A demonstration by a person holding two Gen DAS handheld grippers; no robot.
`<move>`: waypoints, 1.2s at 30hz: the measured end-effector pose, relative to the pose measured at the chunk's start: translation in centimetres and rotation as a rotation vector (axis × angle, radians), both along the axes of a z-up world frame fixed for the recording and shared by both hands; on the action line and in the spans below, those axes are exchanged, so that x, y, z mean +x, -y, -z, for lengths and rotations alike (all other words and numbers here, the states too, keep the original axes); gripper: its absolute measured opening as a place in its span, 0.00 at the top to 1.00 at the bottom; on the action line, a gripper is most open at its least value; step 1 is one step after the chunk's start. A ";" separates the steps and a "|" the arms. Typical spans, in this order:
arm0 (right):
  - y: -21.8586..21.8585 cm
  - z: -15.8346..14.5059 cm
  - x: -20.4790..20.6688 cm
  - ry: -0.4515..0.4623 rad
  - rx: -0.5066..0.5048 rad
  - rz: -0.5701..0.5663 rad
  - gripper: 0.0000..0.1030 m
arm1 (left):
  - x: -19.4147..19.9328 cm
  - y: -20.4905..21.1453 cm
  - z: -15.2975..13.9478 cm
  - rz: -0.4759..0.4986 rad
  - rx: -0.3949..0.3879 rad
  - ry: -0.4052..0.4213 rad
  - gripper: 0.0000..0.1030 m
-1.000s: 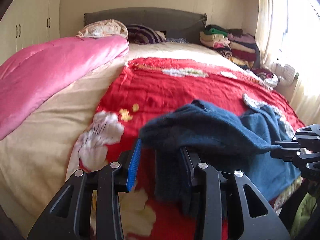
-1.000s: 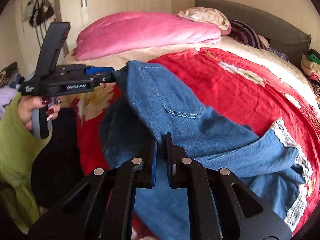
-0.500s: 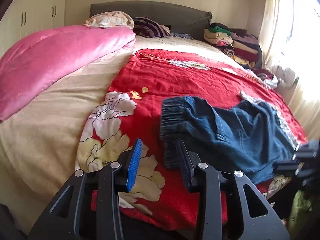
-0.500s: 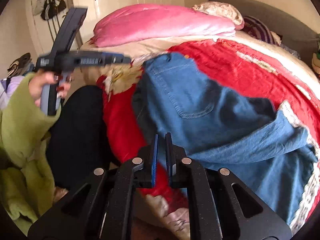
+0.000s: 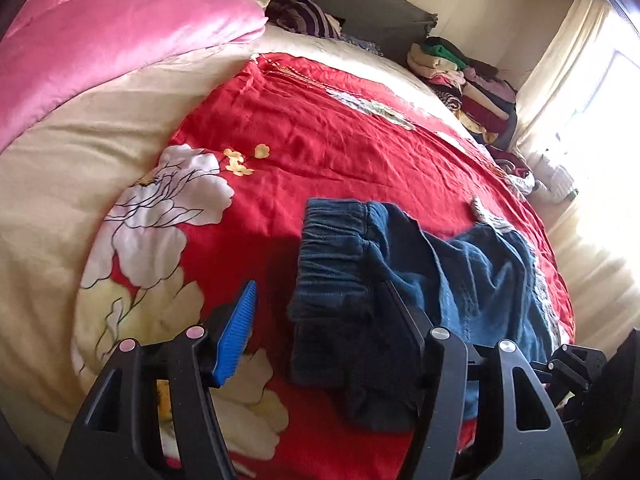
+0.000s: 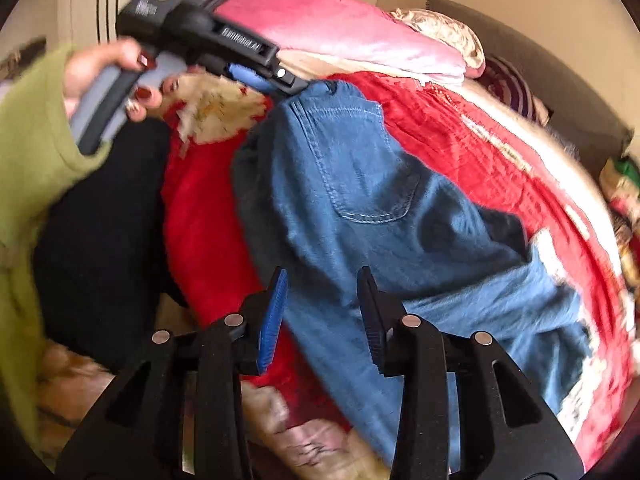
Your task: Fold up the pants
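Blue denim pants (image 5: 440, 280) lie crumpled on the red flowered bedspread (image 5: 320, 148), the elastic waistband at the near bed edge. My left gripper (image 5: 316, 316) is open, its jaws wide apart around the waistband corner. In the right wrist view the pants (image 6: 360, 208) show a back pocket, and the left gripper (image 6: 292, 84) touches the waistband corner. My right gripper (image 6: 320, 300) is open, its jaws straddling the near edge of the pants.
A pink quilt (image 5: 100, 40) lies along the left of the bed, with pillows at the headboard. Stacked folded clothes (image 5: 468, 80) sit at the far right by the bright window. The person's green sleeve (image 6: 28, 160) and dark legs are at the bed's edge.
The pants have dropped from held up in the air to lying on the bed. My right gripper has opened. The left gripper has moved in low around the waistband.
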State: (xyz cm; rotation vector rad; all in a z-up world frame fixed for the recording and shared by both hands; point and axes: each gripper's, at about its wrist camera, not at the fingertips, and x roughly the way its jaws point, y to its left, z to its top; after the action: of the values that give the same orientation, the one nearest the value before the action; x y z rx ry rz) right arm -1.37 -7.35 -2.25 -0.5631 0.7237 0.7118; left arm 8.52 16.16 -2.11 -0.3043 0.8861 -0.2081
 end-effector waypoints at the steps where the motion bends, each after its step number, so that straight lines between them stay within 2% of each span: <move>1: -0.3 0.4 0.2 0.018 -0.032 0.002 0.73 | 0.2 0.2 0.1 0.002 -0.011 -0.003 0.67; 2: -0.6 1.1 0.7 0.028 -0.075 0.014 0.80 | 0.2 0.3 0.1 -0.002 -0.012 0.001 0.67; 3: -0.6 1.3 1.0 0.017 -0.082 0.022 0.99 | 0.0 0.5 -0.1 -0.006 -0.001 0.010 0.67; 5: 0.2 1.0 1.3 -0.033 -0.018 0.049 1.00 | -1.0 0.6 -0.9 -0.006 0.003 0.039 0.67; 8: 1.1 -0.1 0.2 -0.063 0.055 0.019 1.00 | -3.2 0.5 -2.0 -0.007 0.019 0.081 0.67; 11: 1.5 -0.1 -0.2 -0.118 0.104 0.001 1.00 | -4.2 0.1 -1.8 -0.014 0.038 0.069 0.67; 17: 0.6 2.9 0.3 -0.196 0.064 0.017 1.00 | -3.6 1.0 1.1 -0.017 0.149 -0.011 0.66; 20: 1.0 2.6 0.2 -0.220 0.094 0.016 0.96 | -3.5 1.4 1.2 -0.017 0.187 -0.008 0.64; 24: 2.1 0.1 -0.2 -0.206 0.191 0.023 0.88 | -4.1 1.4 0.7 -0.031 0.199 0.001 0.63; 26: 2.5 -0.9 -0.1 -0.170 0.233 0.048 0.79 | -4.3 1.7 0.5 -0.036 0.213 0.003 0.58; 27: 2.6 -1.1 0.0 -0.163 0.250 0.061 0.71 | -4.5 1.9 0.4 -0.032 0.221 0.004 0.57; 28: 2.7 -1.1 0.3 -0.164 0.266 0.081 0.66 | -4.6 2.2 0.4 -0.030 0.228 0.005 0.57; 31: 2.9 0.5 1.4 -0.209 0.242 0.124 0.63 | -4.8 2.5 0.1 -0.036 0.248 0.007 0.54; 34: 3.0 3.1 2.6 -0.324 0.196 0.174 0.58 | -5.1 2.7 -0.5 -0.040 0.260 0.015 0.49; 36: 3.2 3.3 2.6 -0.339 0.218 0.176 0.56 | -5.5 2.9 -1.3 -0.040 0.267 0.032 0.48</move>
State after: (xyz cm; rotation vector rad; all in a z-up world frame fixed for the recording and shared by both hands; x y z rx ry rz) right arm 1.20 -10.52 -5.53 -0.1764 0.9833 0.7178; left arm 2.99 13.26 -0.83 -0.0702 0.8640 -0.0556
